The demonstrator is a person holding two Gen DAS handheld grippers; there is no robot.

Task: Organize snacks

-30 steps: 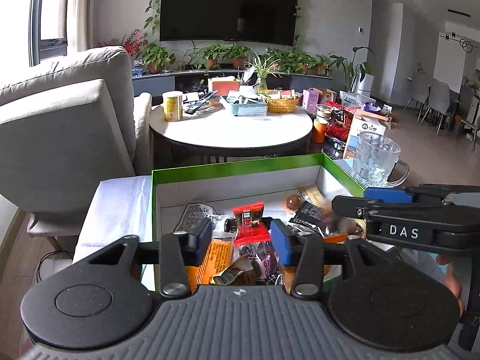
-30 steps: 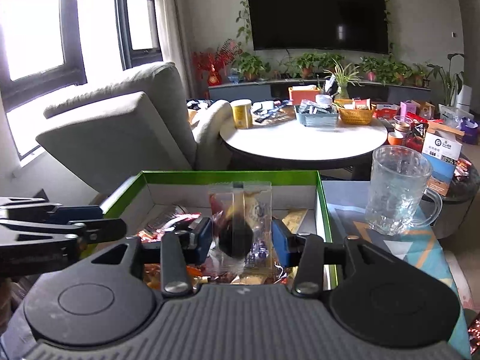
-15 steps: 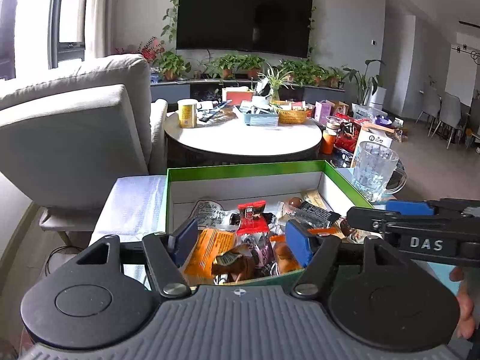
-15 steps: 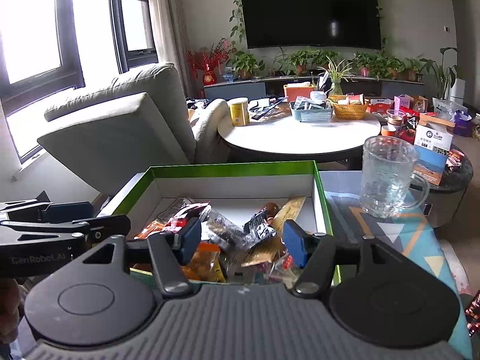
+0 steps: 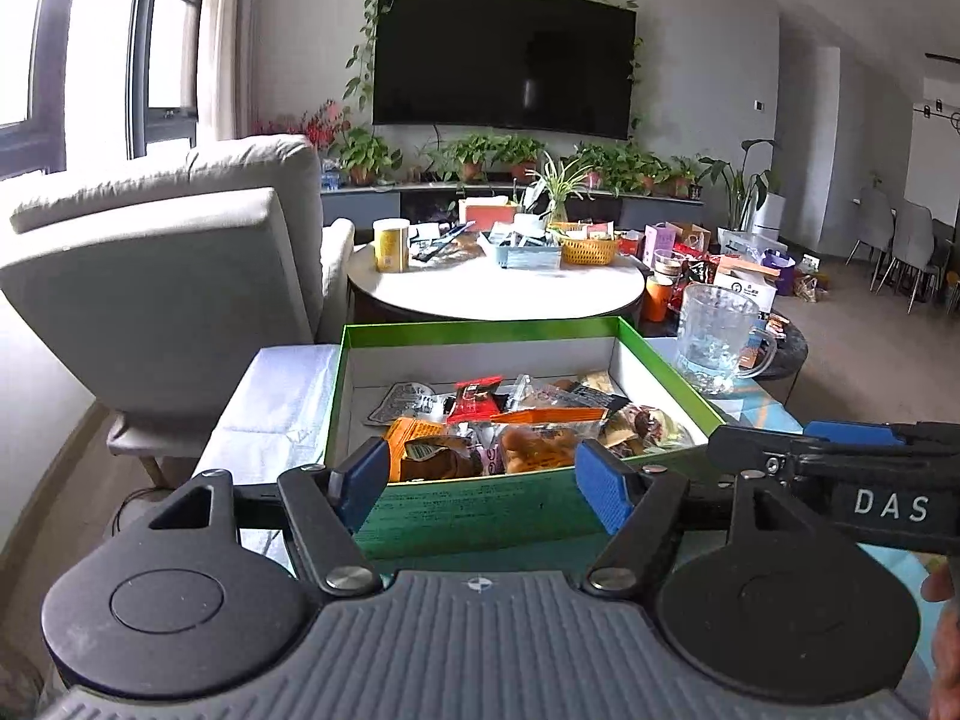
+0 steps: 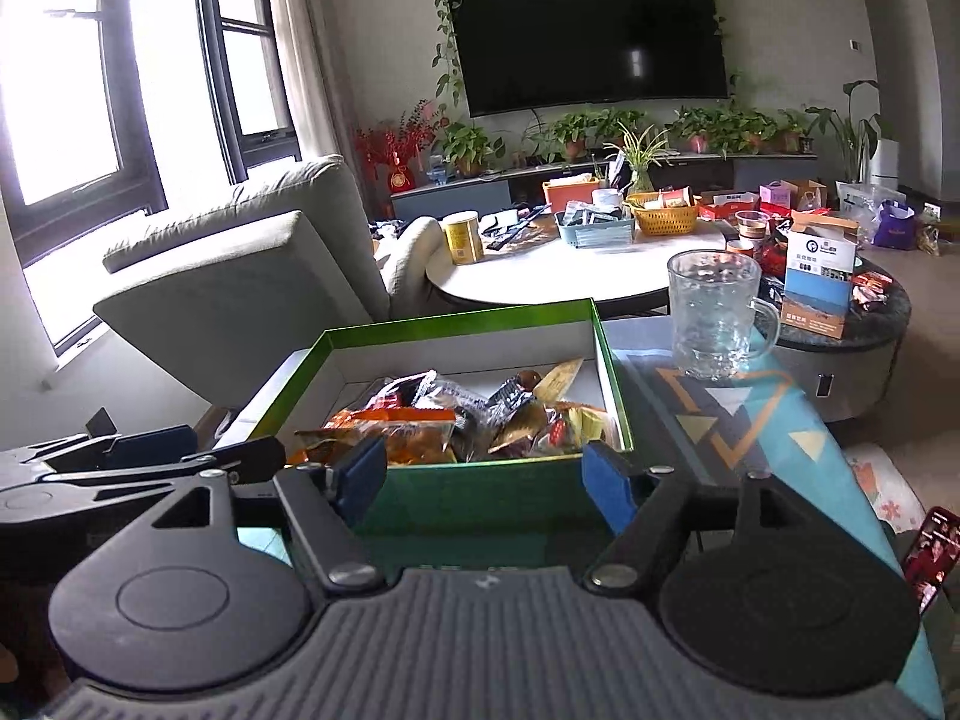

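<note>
1. Jaws of the left gripper (image 5: 485, 477) stand apart with nothing between the blue pads; they have just been opening wider, short of the near wall of the box.
2. Jaws of the right gripper (image 6: 483, 477) also stand apart and empty, in front of the same wall. In the left wrist view this gripper shows at the right edge as a black arm lettered "DAS".
3. Just beyond both grippers sits the open green cardboard box with white inner walls (image 5: 480, 507), resting on a tabletop with a teal cloth printed in orange and white triangles (image 6: 729, 420).
4. Inside the box lies a loose heap of wrapped snacks (image 5: 528, 423): orange packets near the front, a red packet and a grey foil sachet further back, dark wrappers toward the right.
5. Right of the box, apart from it, stands an upright clear glass mug with a handle (image 6: 714, 315).
6. Left of the box is a white folded cloth (image 5: 276, 396), and beyond it a grey upholstered armchair (image 5: 174, 276).
7. Further back is a round white table (image 5: 498, 288) carrying a yellow tin, a grey tray and an orange woven basket.
8. Potted plants line a low cabinet under a large black wall-mounted television (image 5: 504, 60).
</note>
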